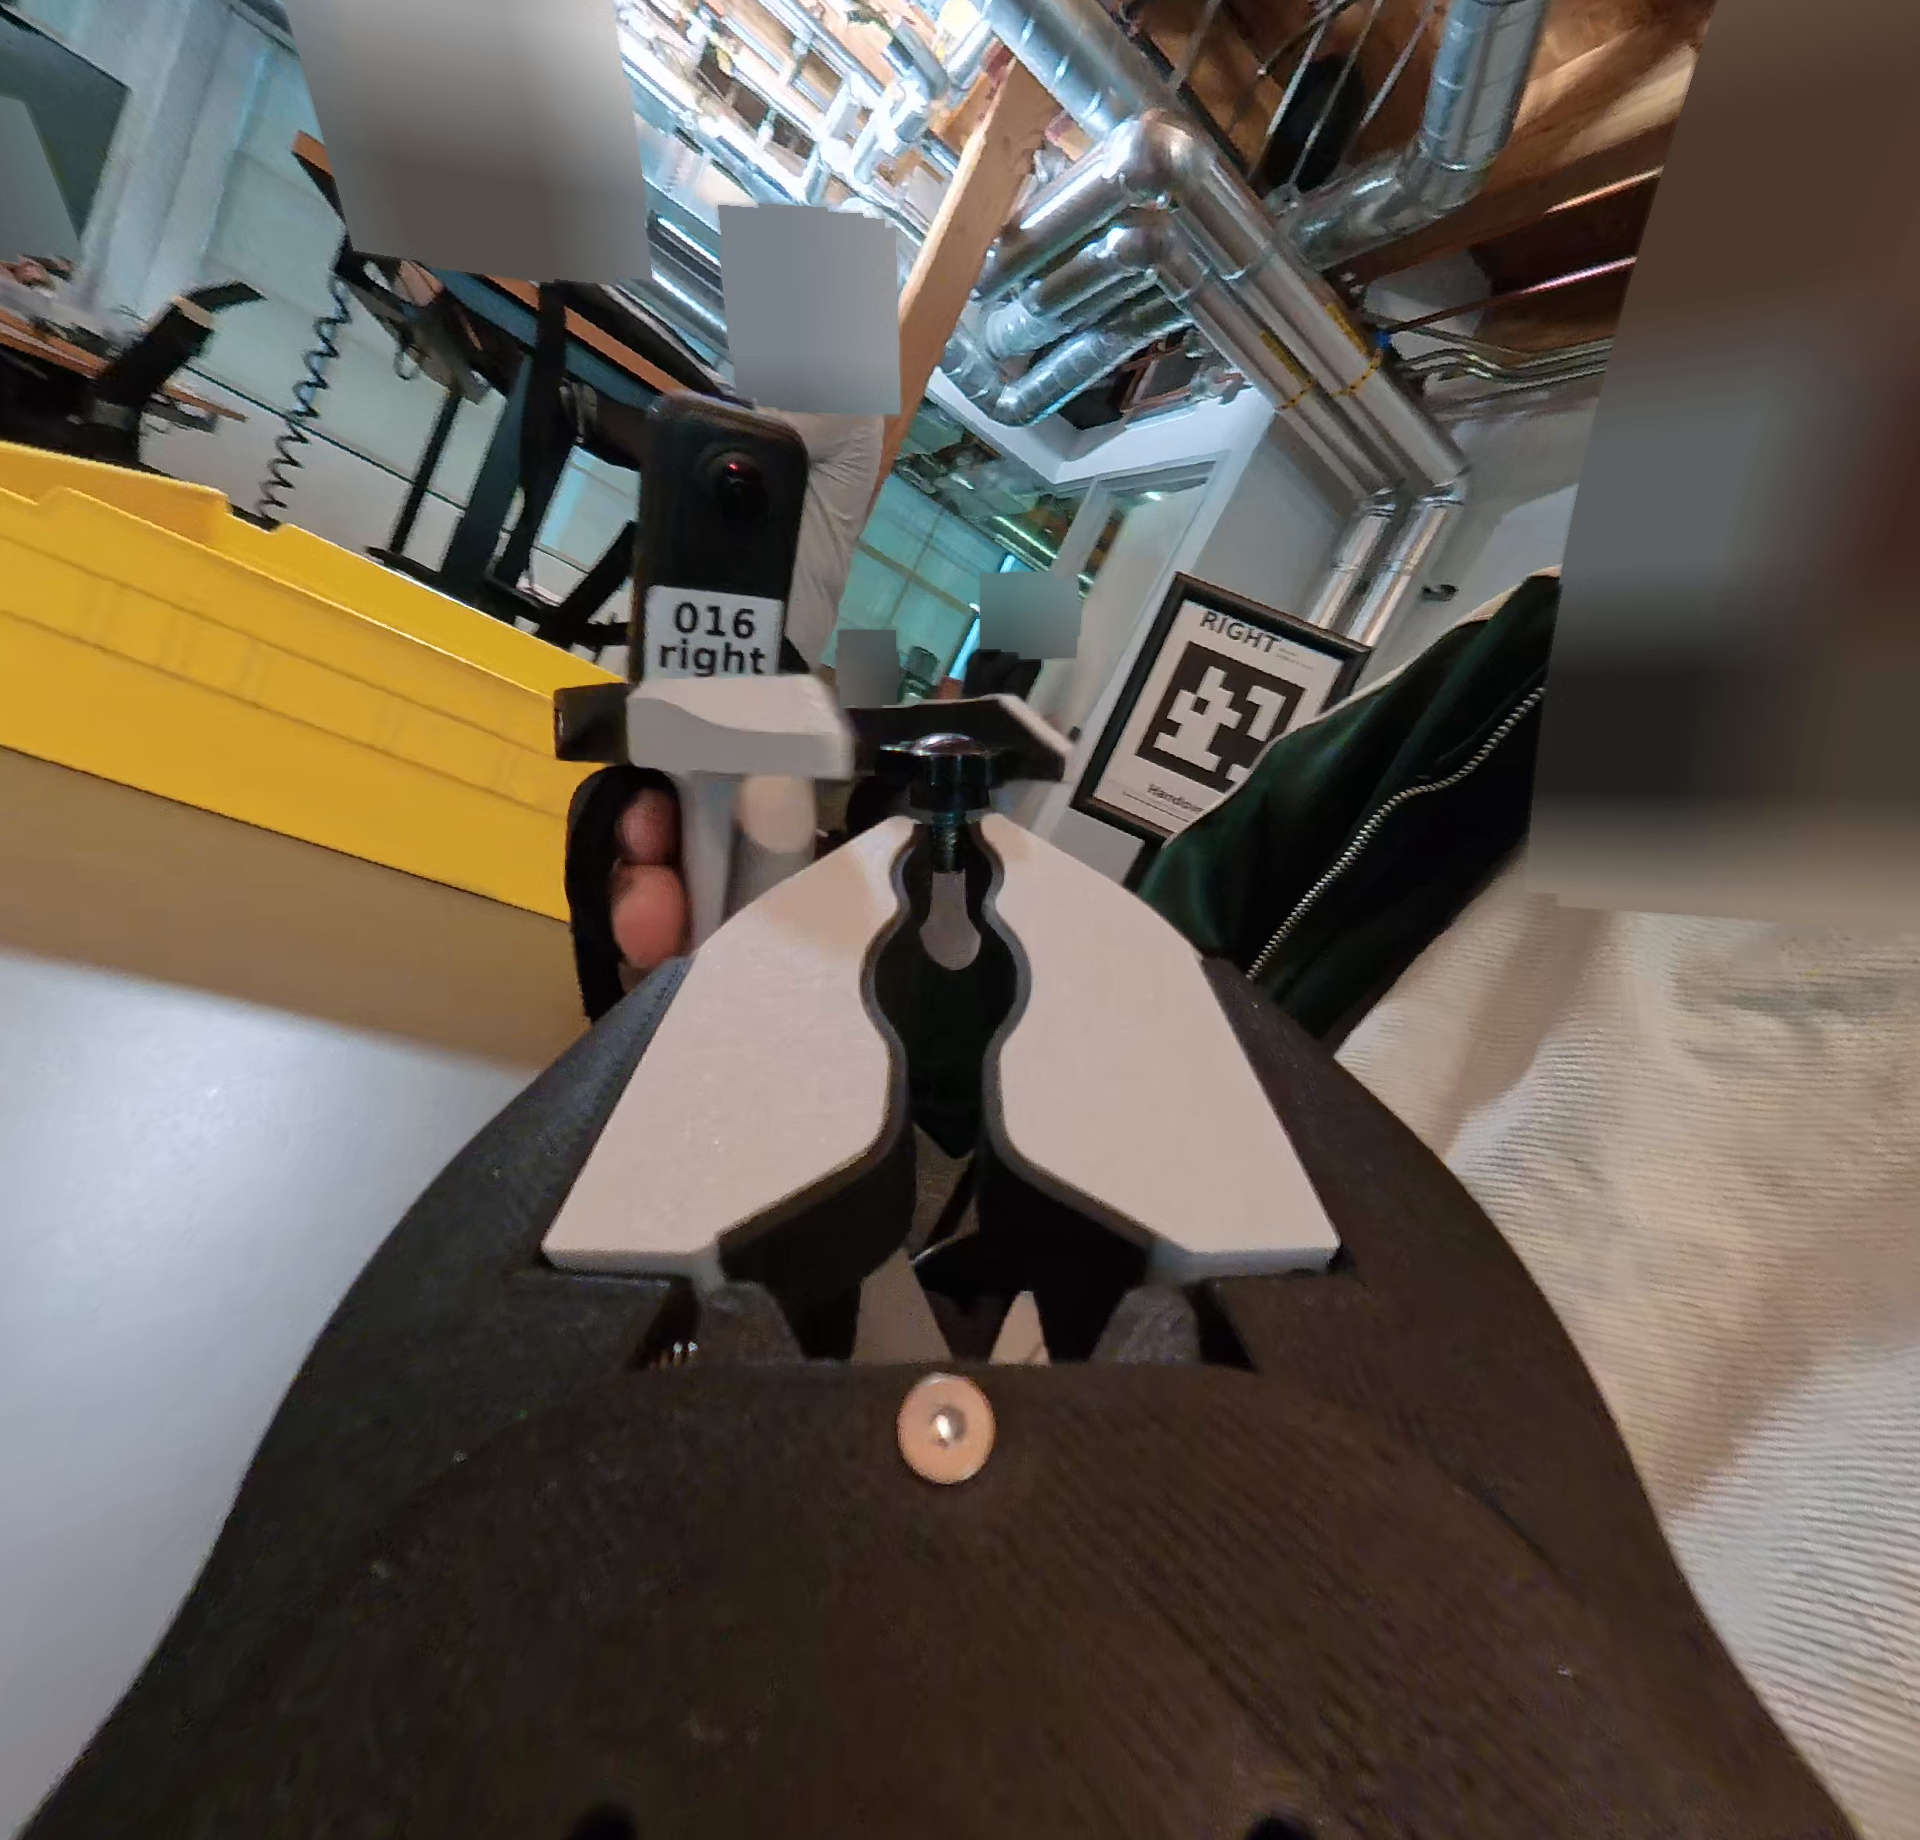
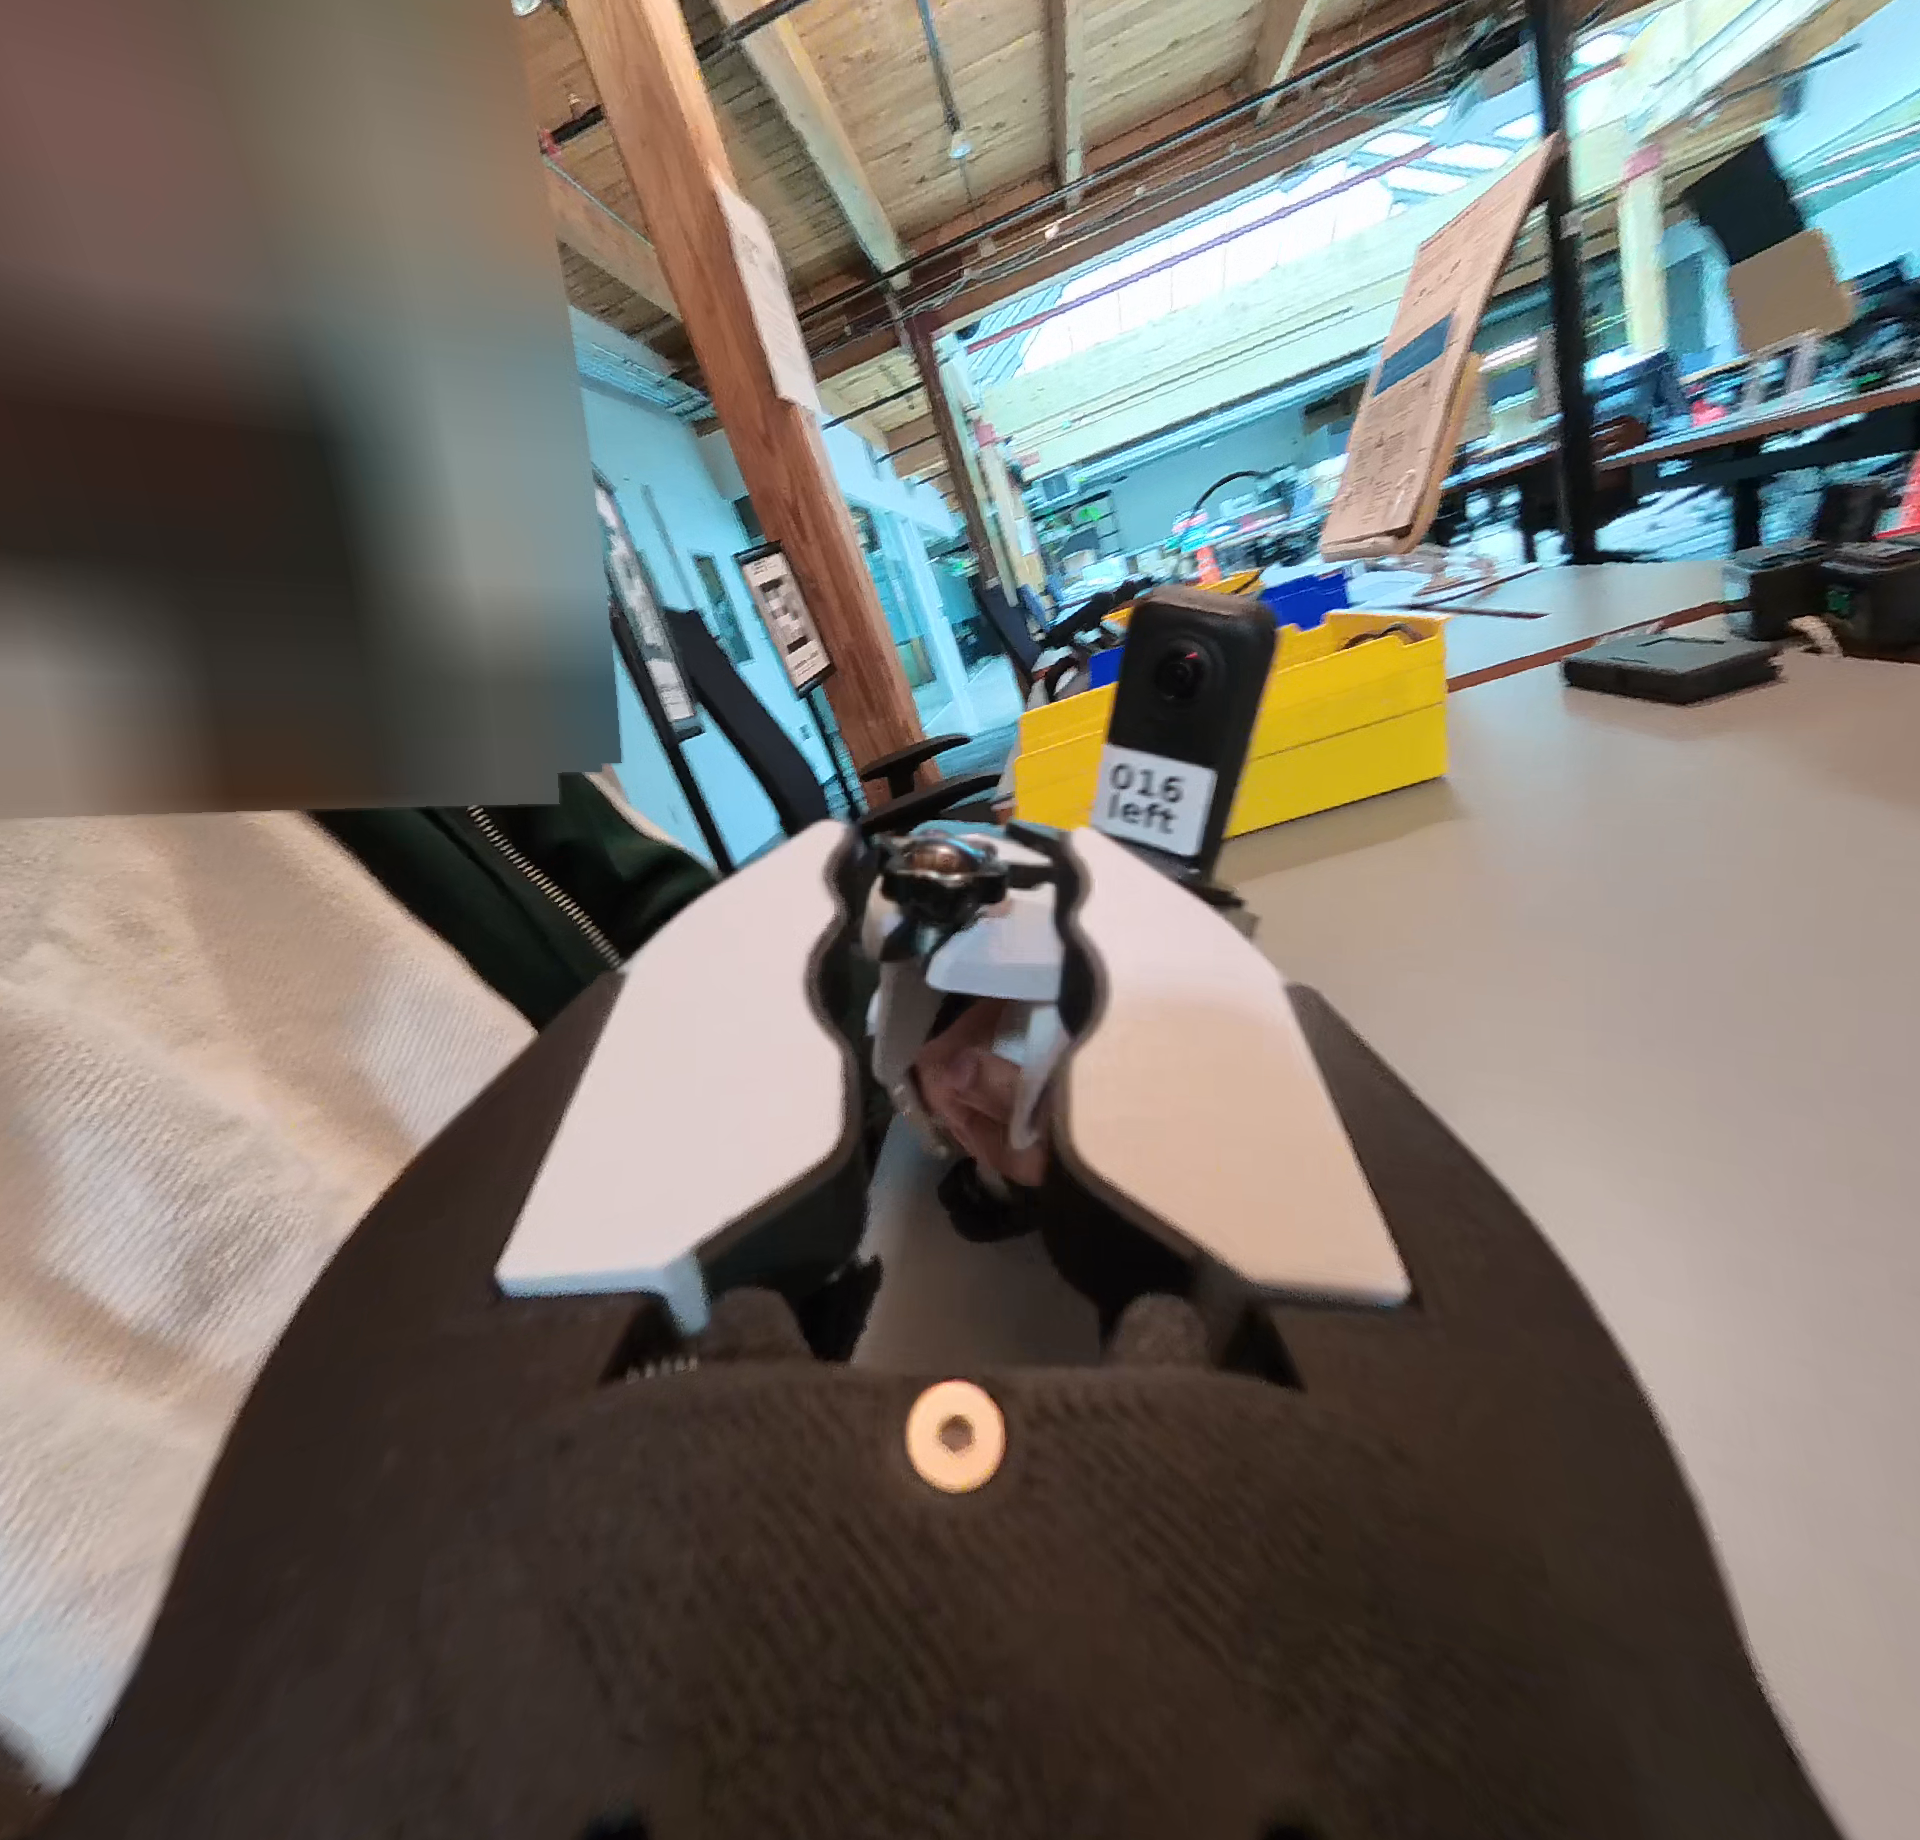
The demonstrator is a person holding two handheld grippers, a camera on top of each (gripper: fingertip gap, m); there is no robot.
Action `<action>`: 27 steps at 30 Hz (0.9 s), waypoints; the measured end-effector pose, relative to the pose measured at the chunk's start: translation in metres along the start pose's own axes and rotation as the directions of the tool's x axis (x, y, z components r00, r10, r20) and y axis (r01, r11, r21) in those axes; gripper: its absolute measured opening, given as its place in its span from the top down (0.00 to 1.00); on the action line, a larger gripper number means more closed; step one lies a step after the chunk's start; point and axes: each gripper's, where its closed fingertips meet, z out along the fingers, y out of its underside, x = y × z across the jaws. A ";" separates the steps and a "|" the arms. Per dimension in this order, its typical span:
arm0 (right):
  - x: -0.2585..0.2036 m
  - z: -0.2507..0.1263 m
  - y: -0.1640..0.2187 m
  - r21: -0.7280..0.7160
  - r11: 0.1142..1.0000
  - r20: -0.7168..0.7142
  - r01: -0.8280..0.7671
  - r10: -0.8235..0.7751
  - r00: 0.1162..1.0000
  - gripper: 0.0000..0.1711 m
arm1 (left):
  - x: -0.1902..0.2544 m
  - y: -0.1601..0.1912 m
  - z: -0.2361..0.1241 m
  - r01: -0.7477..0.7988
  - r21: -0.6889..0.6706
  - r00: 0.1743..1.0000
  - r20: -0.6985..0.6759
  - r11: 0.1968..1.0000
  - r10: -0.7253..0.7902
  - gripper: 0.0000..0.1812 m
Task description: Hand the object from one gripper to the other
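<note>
The object is a small bolt with a black star knob [image 1: 945,764] and a threaded shaft. My left gripper [image 1: 945,834] is shut on the shaft and holds the knob up beyond its fingertips. The right gripper [image 1: 862,741] faces it from behind, with one finger on each side of the knob. In the right wrist view the knob [image 2: 940,876] sits between the fingertips of my right gripper [image 2: 956,845]. Its jaws stand apart with gaps on both sides of the knob. The left gripper's white finger [image 2: 997,959] shows below the knob.
A grey table [image 2: 1558,959] lies below, with yellow bins [image 2: 1340,710] at its far side, which also show in the left wrist view [image 1: 260,647]. Black devices [image 2: 1673,663] lie at the far right. A person's white shirt [image 1: 1662,1167] and green jacket [image 1: 1351,855] are close by. A framed sign [image 1: 1226,710] stands behind. Left and right tips are no more than a few centimetres apart.
</note>
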 end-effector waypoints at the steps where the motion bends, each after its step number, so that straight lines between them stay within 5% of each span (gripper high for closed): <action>1: 0.005 -0.001 -0.003 0.019 1.000 -0.035 0.008 -0.007 0.999 0.74 | -0.003 -0.001 -0.001 -0.011 0.005 1.000 0.025 1.000 0.011 0.98; 5: 0.027 -0.014 -0.015 0.038 0.988 -0.240 0.150 -0.137 0.961 0.69 | -0.021 -0.009 -0.011 -0.074 0.035 0.984 0.166 0.997 0.067 0.98; 12: 0.038 -0.015 -0.007 -0.244 0.841 -0.403 0.483 -0.541 0.738 0.77 | -0.045 -0.018 -0.030 -0.114 0.053 0.930 0.356 0.992 0.088 0.98; 19: 0.049 -0.018 -0.013 -0.159 0.903 -0.515 0.400 -0.421 0.747 0.81 | -0.056 -0.024 -0.041 -0.342 -0.069 0.776 0.542 0.937 0.323 0.98; 27: 0.054 -0.008 -0.001 -0.175 0.925 -0.545 0.336 -0.376 0.749 0.80 | -0.055 -0.022 -0.037 -0.420 -0.103 0.691 0.608 0.902 0.391 0.98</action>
